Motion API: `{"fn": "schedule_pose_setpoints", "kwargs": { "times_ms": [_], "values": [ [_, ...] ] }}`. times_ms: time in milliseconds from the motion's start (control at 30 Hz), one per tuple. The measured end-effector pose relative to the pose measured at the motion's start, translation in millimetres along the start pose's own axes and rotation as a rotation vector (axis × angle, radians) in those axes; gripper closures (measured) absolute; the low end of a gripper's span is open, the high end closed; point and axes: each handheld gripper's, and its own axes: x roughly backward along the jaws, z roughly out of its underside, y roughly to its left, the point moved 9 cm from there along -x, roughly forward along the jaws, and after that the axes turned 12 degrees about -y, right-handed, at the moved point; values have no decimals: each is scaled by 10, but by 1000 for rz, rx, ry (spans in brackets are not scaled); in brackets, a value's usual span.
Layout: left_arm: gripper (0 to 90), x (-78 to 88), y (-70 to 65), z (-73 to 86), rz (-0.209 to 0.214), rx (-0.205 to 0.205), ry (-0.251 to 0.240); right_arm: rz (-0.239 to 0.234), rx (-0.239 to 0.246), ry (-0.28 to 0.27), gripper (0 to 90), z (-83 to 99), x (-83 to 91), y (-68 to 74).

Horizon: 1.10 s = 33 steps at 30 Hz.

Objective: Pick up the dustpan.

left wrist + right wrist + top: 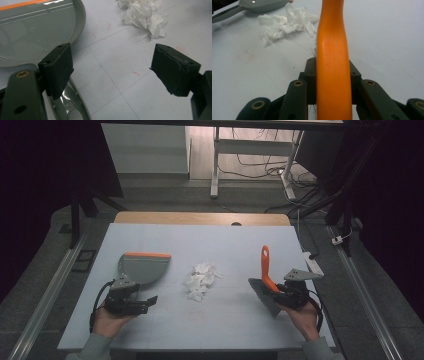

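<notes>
Right gripper (280, 292) fingers clamp an orange-handled brush (265, 265); left gripper (145, 304) fingers gape empty near the dustpan (142, 267), paper scraps (201, 280) between.

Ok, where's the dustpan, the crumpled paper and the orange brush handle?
dustpan (142, 267), high view, on its grey scoop.
crumpled paper (201, 280), high view, middle of the white pile.
orange brush handle (333, 62), right gripper view, on the handle just above the jaws.

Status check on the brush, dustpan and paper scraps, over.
Right gripper shut on brush. Left gripper open beside dustpan, not holding it. Paper scraps piled mid-table, unswept. Nothing between brush and scraps.
</notes>
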Motion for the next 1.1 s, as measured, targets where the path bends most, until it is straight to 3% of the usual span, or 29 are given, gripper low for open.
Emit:
{"fn": "schedule_pose_setpoints", "kwargs": {
  "times_ms": [733, 967, 1100],
  "values": [
    [193, 25, 28, -35, -42, -41, 4, 2, 2, -2, 704, -3, 15, 8],
    [192, 31, -45, -99, -56, -63, 19, 5, -4, 0, 704, 6, 17, 5],
    [190, 64, -81, -209, -61, -76, 2, 1, -13, -3, 704, 3, 13, 8]
  ]
}}
